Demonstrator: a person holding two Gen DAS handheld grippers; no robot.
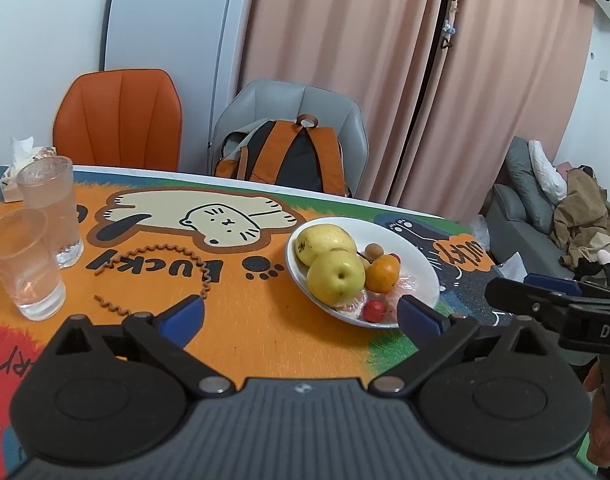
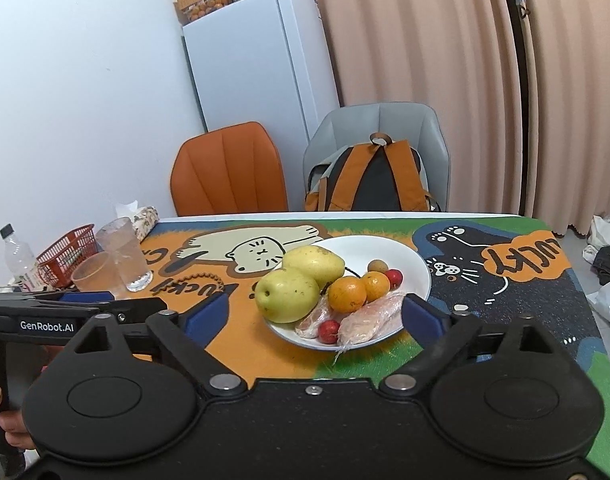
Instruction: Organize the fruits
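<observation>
Above the near edge of the table (image 2: 545,320), both tongs hang with jaws spread wide and nothing between the blue pads. The left gripper (image 1: 301,314) points forward and downward; its right-hand pad lies over the near rim of the white plate (image 1: 425,276) in its own view, so the plate sits ahead and slightly to its right. The right gripper (image 2: 315,314) faces the same plate (image 2: 419,276), which fills the gap between its pads almost centrally; this tool appears the better aligned of the two, though both stand near and neither touches the plate.

On the plate lie two yellow-green pears (image 2: 287,296), side by side at the left, stem ends towards the viewer; two oranges (image 2: 347,294) beside them at centre; small red fruits (image 2: 329,330) at the front and at the back; a brown round fruit (image 2: 377,267) at the far side. Two film-wrapped pieces (image 2: 369,318) lie at the near rim, their long axes running from near-left to far-right, roughly oblique to the line of the right gripper's fingers.

Beyond, to the left, stand two clear tumblers (image 1: 51,208) and a wavy brown hairband (image 1: 165,268) on the printed cloth. Whether further sorting remains cannot be judged from the plate alone; the fruit already appears gathered.
</observation>
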